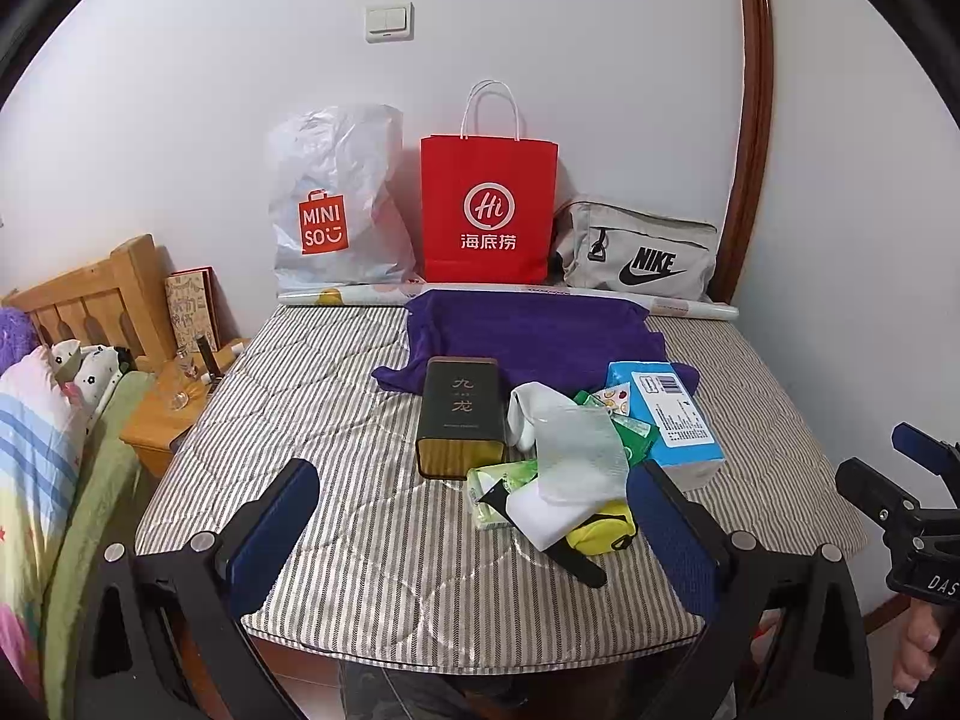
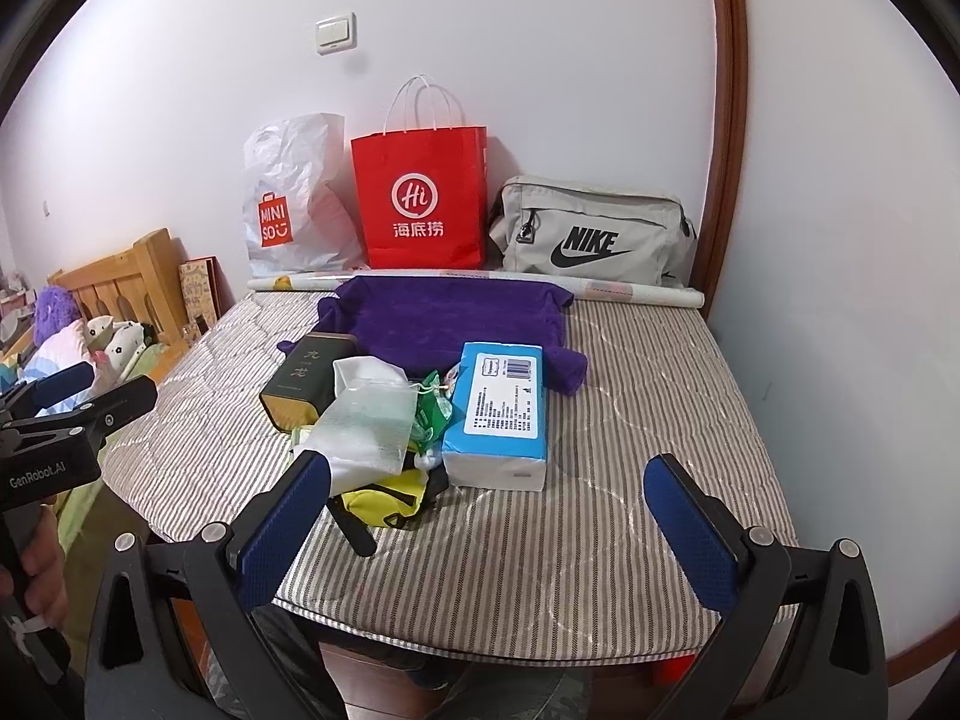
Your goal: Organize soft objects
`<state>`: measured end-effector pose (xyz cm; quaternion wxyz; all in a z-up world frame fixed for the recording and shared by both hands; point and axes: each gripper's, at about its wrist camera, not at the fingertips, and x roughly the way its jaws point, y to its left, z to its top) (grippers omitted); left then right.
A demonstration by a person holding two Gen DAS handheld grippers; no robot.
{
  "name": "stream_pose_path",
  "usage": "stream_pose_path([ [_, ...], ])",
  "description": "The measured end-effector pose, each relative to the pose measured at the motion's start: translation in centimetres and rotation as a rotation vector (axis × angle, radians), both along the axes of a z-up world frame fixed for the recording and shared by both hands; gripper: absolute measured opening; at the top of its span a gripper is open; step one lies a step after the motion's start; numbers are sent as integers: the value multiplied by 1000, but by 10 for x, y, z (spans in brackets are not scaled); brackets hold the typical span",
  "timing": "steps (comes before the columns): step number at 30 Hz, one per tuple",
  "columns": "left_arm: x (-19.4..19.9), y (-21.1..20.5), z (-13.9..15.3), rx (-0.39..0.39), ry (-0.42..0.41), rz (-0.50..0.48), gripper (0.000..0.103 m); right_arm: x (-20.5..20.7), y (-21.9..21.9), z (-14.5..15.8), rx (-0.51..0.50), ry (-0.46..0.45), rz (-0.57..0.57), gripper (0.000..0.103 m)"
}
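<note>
A heap of items lies mid-mattress. A purple towel (image 1: 540, 339) (image 2: 444, 318) is spread at the back. In front of it are a blue tissue pack (image 1: 675, 420) (image 2: 501, 408), a dark tin (image 1: 459, 414) (image 2: 303, 378), a white mesh pouch (image 1: 576, 450) (image 2: 369, 420), green packets (image 1: 501, 480) (image 2: 435, 408) and a yellow pouch (image 1: 603, 531) (image 2: 384, 501). My left gripper (image 1: 474, 534) is open at the mattress's near edge, just short of the heap. My right gripper (image 2: 486, 528) is open too, near the tissue pack, holding nothing.
Against the wall stand a white plastic bag (image 1: 333, 204) (image 2: 288, 198), a red paper bag (image 1: 487, 210) (image 2: 420, 204) and a grey sports bag (image 1: 639, 252) (image 2: 591, 234), behind a rolled poster (image 1: 690, 306). A wooden nightstand (image 1: 165, 414) and a bed with bedding (image 1: 36, 438) lie left.
</note>
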<state>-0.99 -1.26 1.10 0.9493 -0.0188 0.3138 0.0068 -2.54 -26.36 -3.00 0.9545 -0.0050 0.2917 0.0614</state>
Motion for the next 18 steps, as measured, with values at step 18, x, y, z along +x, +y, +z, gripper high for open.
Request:
stream_pose_path([
  [18,-1,0,2,3,0,0,103,-2,1,-1,0,-2,12,103],
])
